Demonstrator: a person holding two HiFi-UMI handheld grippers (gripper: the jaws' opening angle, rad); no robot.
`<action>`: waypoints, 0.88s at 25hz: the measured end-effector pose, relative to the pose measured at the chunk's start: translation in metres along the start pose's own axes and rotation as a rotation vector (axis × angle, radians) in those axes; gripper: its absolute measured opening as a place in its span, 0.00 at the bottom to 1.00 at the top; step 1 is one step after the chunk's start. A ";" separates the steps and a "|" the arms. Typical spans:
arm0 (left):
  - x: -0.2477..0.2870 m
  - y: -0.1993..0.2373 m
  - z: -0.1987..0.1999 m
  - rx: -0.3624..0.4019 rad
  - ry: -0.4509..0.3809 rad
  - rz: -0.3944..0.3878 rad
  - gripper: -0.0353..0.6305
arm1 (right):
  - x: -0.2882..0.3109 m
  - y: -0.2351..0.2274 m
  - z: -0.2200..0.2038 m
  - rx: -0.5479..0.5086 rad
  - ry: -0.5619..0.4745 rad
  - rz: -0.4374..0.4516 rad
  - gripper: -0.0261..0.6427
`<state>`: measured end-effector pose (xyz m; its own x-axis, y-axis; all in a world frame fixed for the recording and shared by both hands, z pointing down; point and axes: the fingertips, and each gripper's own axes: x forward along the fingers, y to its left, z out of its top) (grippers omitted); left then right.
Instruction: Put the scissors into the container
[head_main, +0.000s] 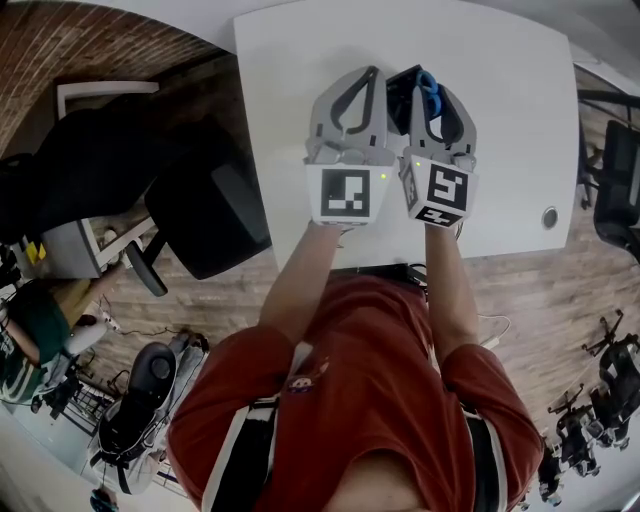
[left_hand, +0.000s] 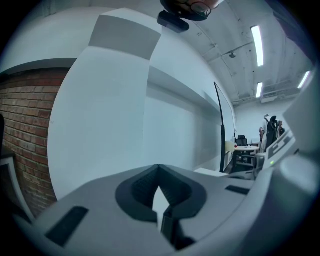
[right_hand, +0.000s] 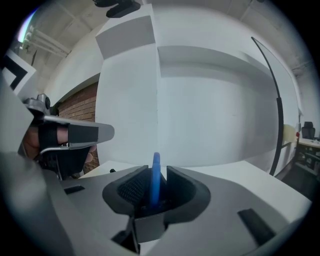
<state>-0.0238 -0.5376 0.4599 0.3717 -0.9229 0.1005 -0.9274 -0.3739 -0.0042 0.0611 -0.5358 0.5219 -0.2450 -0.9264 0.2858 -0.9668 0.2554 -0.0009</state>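
- Head view: diffuse, even light. The white table (head_main: 500, 150) is the brightest area, free of glare, and the floor toward the left edge is dim.
- Head view: fisheye distortion bows the table's edges, while focus stays sharp throughout.
- Left gripper view: 3 ceiling light strips (left_hand: 257, 45) at upper right bloom slightly. A circular vignette blackens all 4 corners, and the cast is bluish.
- Left gripper view: the left gripper (left_hand: 159, 169) is blurred in the foreground.
- Right gripper view: the vignette is the same and the wall evenly lit. The right gripper (right_hand: 155, 171) is soft, with its pads in shadow.
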 end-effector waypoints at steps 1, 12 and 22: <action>0.000 0.001 -0.001 0.000 -0.002 0.000 0.07 | 0.000 0.001 -0.001 0.000 0.001 0.005 0.22; -0.002 -0.006 0.003 0.008 -0.006 -0.003 0.07 | -0.003 0.006 -0.001 0.028 0.016 0.059 0.32; -0.013 -0.010 0.012 0.024 -0.022 0.001 0.07 | -0.016 0.009 0.011 0.024 -0.015 0.067 0.33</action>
<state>-0.0193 -0.5232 0.4465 0.3718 -0.9250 0.0787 -0.9266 -0.3749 -0.0279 0.0560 -0.5217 0.5071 -0.3098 -0.9117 0.2697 -0.9497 0.3101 -0.0428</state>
